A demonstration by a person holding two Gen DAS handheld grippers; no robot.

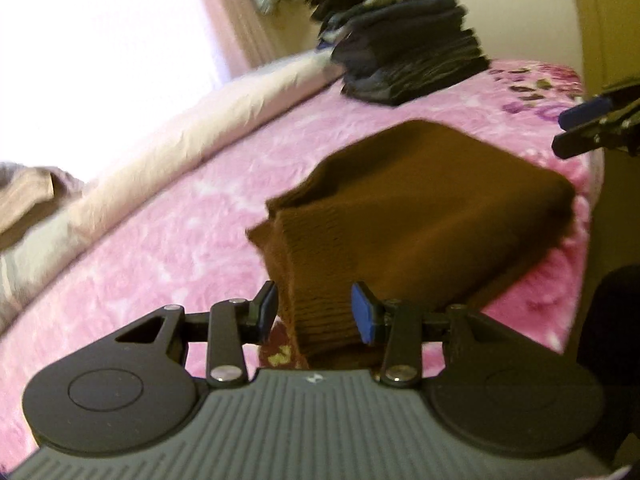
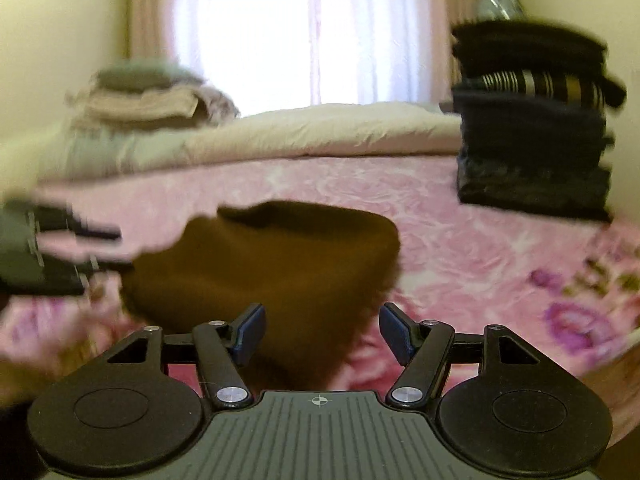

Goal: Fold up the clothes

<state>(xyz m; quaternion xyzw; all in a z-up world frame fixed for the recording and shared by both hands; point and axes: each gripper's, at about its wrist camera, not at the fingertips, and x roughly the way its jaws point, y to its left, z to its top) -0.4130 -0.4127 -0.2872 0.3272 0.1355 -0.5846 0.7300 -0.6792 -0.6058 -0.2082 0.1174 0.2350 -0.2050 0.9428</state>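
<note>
A folded brown knit sweater (image 1: 420,208) lies on the pink floral blanket (image 1: 160,248) near the bed's right edge. Its ribbed hem runs up between the blue pads of my left gripper (image 1: 314,314) and fills the gap from pad to pad, so this gripper is shut on it. In the right wrist view the sweater (image 2: 272,256) sits just ahead of and under my right gripper (image 2: 322,334), whose jaws stand wide with neither pad pressing on the cloth. The right gripper (image 1: 592,120) also shows at the far right of the left wrist view, and the left gripper (image 2: 72,248) is a blur beside the sweater.
A tall stack of dark folded clothes (image 2: 532,128) stands on the bed at the back right. A pile of pale folded clothes (image 2: 140,96) sits at the back left. A rolled white duvet (image 2: 320,128) lies along the window side.
</note>
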